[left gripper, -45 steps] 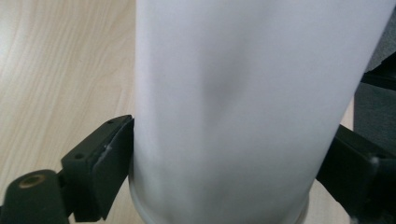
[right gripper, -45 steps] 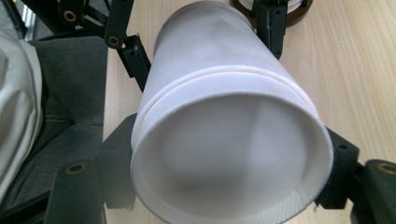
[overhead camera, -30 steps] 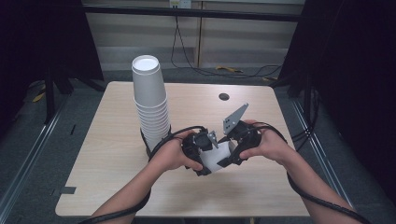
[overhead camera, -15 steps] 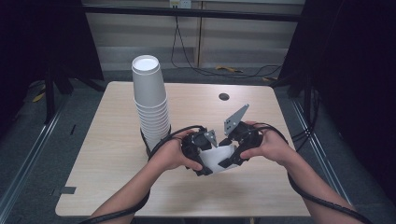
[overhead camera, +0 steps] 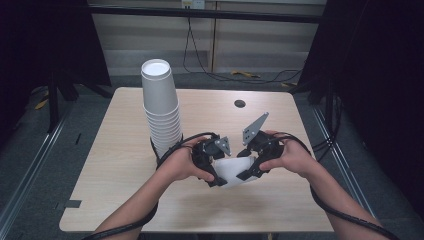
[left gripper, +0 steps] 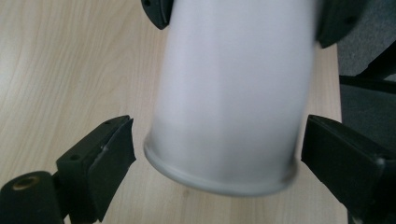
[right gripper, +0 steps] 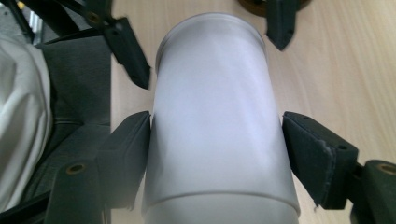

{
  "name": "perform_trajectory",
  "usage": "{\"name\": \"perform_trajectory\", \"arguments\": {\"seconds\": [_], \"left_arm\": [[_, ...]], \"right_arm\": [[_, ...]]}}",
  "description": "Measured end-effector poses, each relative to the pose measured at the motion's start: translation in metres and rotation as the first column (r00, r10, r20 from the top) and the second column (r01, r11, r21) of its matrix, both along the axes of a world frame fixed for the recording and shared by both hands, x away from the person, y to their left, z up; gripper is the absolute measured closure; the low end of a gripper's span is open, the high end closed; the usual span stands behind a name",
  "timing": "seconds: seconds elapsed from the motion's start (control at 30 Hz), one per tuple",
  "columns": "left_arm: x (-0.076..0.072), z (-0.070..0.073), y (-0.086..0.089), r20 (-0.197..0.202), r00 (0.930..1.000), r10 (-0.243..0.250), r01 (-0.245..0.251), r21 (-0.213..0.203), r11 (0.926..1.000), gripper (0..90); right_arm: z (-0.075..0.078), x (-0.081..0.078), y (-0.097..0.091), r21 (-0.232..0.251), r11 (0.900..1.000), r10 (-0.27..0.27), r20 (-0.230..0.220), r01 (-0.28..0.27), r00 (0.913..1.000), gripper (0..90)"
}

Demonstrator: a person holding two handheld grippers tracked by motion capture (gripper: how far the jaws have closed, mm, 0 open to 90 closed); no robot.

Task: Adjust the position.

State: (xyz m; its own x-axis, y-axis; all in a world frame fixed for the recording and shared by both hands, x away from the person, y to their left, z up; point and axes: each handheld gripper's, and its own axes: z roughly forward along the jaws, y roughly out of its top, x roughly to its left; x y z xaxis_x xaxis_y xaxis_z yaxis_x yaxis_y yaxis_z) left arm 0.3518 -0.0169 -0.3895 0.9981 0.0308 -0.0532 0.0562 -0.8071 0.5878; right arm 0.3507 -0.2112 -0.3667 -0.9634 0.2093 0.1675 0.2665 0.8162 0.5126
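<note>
The right tool (right gripper: pixel 217 135) pinches a white paper cup (overhead camera: pixel 234 170), held lying sideways just above the counter (overhead camera: pixel 115 165). The left tool (left gripper: pixel 217 154) is spread, its jaws flanking the cup's base without contact. A cup stack (overhead camera: pixel 161 115) stands upright beside the left hand.

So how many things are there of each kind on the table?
Stack of white paper cups: 1
White cup held between the two grippers: 1
Grippers: 2, the left gripper and the right gripper
Dark round spot on the wooden table: 1
Total: 5
</note>
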Motion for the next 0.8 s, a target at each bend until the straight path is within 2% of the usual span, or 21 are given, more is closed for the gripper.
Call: {"name": "perform_trajectory", "arguments": {"seconds": [0.03, 0.17, 0.33, 0.43, 0.63, 0.7, 0.8], "left_arm": [[0.000, 0.000, 0.001, 0.002, 1.0000, 0.000, 0.000, -0.006, 1.0000, 9.2], [0.001, 0.000, 0.004, 0.003, 1.0000, 0.008, -0.008, -0.008, 0.9999, 8.9], [0.002, -0.002, 0.006, -0.008, 1.0000, 0.004, -0.005, -0.029, 0.9996, 7.6], [0.002, -0.005, 0.007, 0.005, 0.9999, 0.011, -0.011, -0.044, 0.9990, 6.1], [0.002, -0.009, 0.006, -0.013, 0.9999, 0.003, -0.005, -0.095, 0.9955, 5.2], [0.003, -0.011, 0.005, -0.016, 0.9999, 0.002, -0.003, -0.098, 0.9952, 4.2], [0.002, -0.013, 0.006, -0.017, 0.9998, 0.006, -0.008, -0.112, 0.9937, 3.7]], "right_arm": [[0.000, 0.000, -0.001, -0.003, 1.0000, -0.008, -0.010, 0.007, 0.9999, 25.6], [0.001, 0.001, -0.006, 0.016, 0.9998, -0.014, 0.003, 0.014, 0.9999, 25.6], [0.003, 0.002, -0.010, 0.017, 0.9996, -0.021, -0.002, 0.021, 0.9998, 25.6], [0.004, 0.002, -0.011, 0.023, 0.9994, -0.025, 0.003, 0.025, 0.9997, 25.5], [0.007, 0.001, -0.013, 0.043, 0.9985, -0.034, -0.004, 0.034, 0.9994, 25.3], [0.007, 0.002, -0.014, 0.067, 0.9972, -0.032, -0.001, 0.032, 0.9995, 25.3], [0.009, 0.002, -0.015, 0.074, 0.9967, -0.034, -0.003, 0.035, 0.9994, 25.3]]}}
